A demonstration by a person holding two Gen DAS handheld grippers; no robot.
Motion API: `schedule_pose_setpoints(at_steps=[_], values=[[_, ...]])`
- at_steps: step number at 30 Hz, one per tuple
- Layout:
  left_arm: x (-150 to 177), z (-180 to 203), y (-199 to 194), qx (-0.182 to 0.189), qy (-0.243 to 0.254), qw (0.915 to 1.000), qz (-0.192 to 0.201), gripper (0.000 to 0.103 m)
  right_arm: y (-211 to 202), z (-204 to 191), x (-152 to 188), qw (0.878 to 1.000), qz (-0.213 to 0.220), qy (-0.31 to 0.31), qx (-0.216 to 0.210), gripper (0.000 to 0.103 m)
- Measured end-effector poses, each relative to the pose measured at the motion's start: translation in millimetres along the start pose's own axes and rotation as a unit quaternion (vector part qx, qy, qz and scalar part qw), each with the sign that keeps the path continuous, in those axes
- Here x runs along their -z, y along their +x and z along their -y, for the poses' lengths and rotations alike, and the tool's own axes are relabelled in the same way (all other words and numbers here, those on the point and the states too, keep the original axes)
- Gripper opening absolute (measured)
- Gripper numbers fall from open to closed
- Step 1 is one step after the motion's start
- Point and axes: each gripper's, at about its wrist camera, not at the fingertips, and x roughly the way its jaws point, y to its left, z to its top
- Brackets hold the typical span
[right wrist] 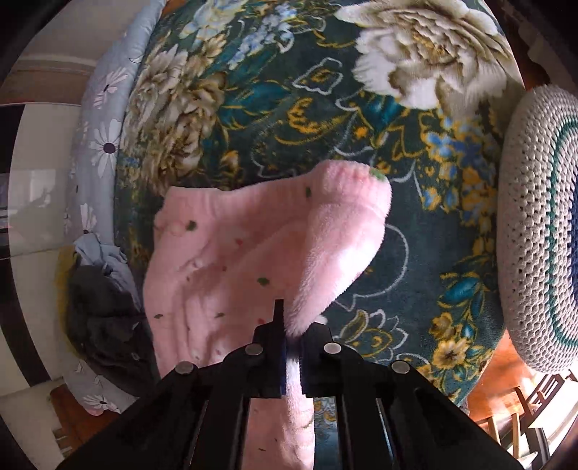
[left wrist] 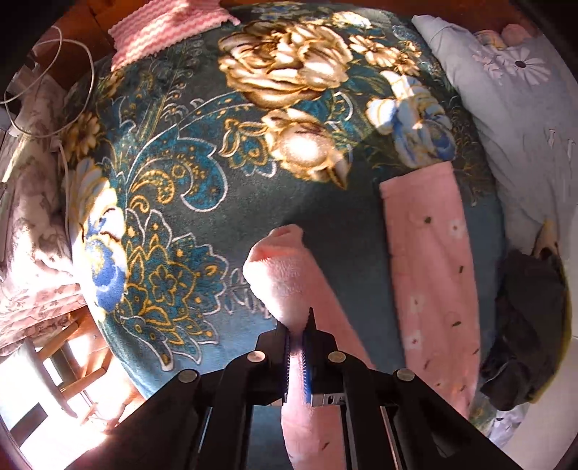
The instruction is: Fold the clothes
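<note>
A pair of pink fleece trousers with small flowers lies on a teal floral blanket point(left wrist: 173, 202). In the left wrist view one leg point(left wrist: 430, 274) lies flat to the right, and my left gripper point(left wrist: 297, 338) is shut on the other leg's end point(left wrist: 278, 267), held up with its fuzzy inside showing. In the right wrist view my right gripper point(right wrist: 293, 341) is shut on a turned-over fold of the pink trousers point(right wrist: 231, 260) near the ribbed waistband point(right wrist: 339, 177), lifted a little off the blanket point(right wrist: 274, 108).
A grey floral pillow point(left wrist: 520, 108) lies at the right, dark clothing point(left wrist: 523, 332) below it. A pink striped cloth point(left wrist: 162, 29) and white cable point(left wrist: 72, 72) sit at the far left. A crocheted cushion point(right wrist: 538, 231) borders the blanket; wooden furniture point(left wrist: 72, 354) stands beside the bed.
</note>
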Motion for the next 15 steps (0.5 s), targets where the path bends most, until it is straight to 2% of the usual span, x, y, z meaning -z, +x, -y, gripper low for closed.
schedule_pose_setpoints(at_steps=[3, 7, 12, 15], values=[[-22.9, 34.6, -10.4, 0.013, 0.002, 0.9999, 0.005, 0.006, -4.9, -46.2, -14.6, 0.999, 0.001, -0.020, -0.030, 0.005], [-57.7, 91.4, -4.8, 0.009, 0.018, 0.9998, -0.003, 0.006, 14.6, -118.1, -30.4, 0.997, -0.005, -0.061, -0.038, 0.005], [-101.1, 156.5, 38.9, -0.023, 0.041, 0.9989, -0.011, 0.006, 67.9, -188.9, -40.8, 0.996, -0.027, -0.081, -0.017, 0.005], [-121.2, 179.4, 71.3, -0.033, 0.036, 0.9985, -0.024, 0.006, 98.8, -222.1, -45.6, 0.995, -0.031, -0.091, 0.003, 0.005]])
